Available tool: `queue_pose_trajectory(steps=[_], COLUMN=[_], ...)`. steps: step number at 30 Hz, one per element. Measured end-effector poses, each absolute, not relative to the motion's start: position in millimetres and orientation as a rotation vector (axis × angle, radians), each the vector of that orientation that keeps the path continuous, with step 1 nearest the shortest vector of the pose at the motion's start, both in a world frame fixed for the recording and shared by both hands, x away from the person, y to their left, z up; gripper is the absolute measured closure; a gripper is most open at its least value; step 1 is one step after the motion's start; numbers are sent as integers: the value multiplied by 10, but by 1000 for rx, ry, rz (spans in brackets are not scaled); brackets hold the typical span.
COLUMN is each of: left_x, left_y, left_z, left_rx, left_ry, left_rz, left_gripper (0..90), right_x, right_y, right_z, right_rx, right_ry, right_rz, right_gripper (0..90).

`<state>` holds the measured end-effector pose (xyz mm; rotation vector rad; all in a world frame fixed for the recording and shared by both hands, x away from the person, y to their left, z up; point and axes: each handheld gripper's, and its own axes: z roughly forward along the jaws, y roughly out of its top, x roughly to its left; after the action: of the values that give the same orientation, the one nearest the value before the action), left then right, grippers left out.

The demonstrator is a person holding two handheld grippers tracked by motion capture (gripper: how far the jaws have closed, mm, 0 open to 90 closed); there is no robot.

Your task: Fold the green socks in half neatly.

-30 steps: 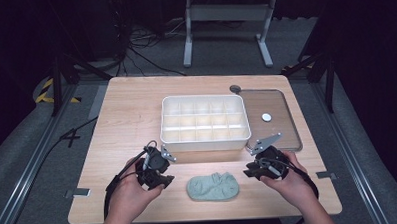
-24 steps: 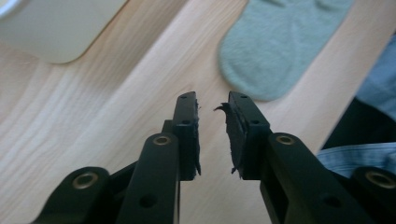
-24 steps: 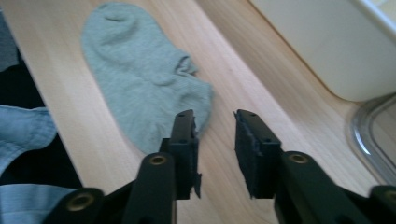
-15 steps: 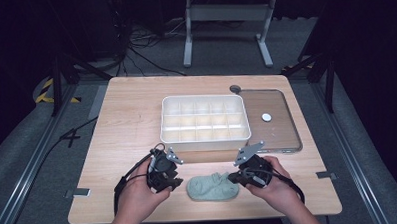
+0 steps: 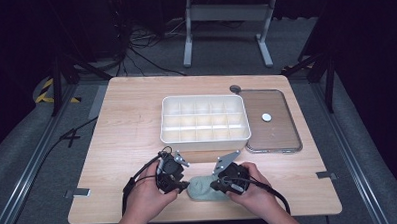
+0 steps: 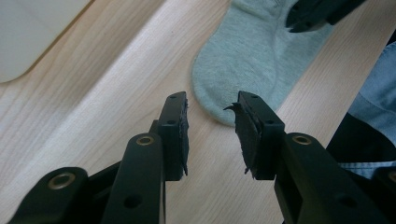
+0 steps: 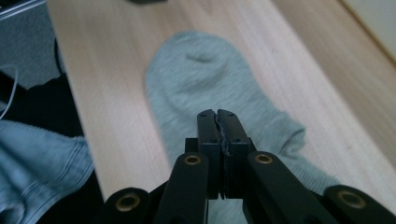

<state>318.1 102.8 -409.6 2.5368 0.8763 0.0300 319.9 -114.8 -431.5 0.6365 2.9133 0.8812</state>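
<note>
A pale green sock (image 5: 201, 188) lies flat on the counter (image 5: 127, 129) near its front edge, in front of the white divided tray (image 5: 205, 118), which looks bare, so any putting away seems not yet begun. The left tongs (image 6: 211, 122) hang parted just at the sock's rounded end, not gripping. The right tongs (image 7: 218, 122) are pressed together low over the sock's middle; whether fabric is pinched between them is unclear.

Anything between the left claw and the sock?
Nothing visible. The left claw is open just short of the grey sock, with bare table in the gap. The right claw sits shut over the sock's other end.
</note>
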Motion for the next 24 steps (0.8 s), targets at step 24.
queue_pose_trajectory(steps=[24], left_x=[3239], left_y=[901], left_z=[-4412], left_rx=[2448], left_ry=[1053], left_rz=[-141], left_gripper=[631], right_x=[3267], right_y=[-1124], right_z=[-4547], right_rx=[709], right_ry=[2857], right_rz=[842], right_gripper=[900])
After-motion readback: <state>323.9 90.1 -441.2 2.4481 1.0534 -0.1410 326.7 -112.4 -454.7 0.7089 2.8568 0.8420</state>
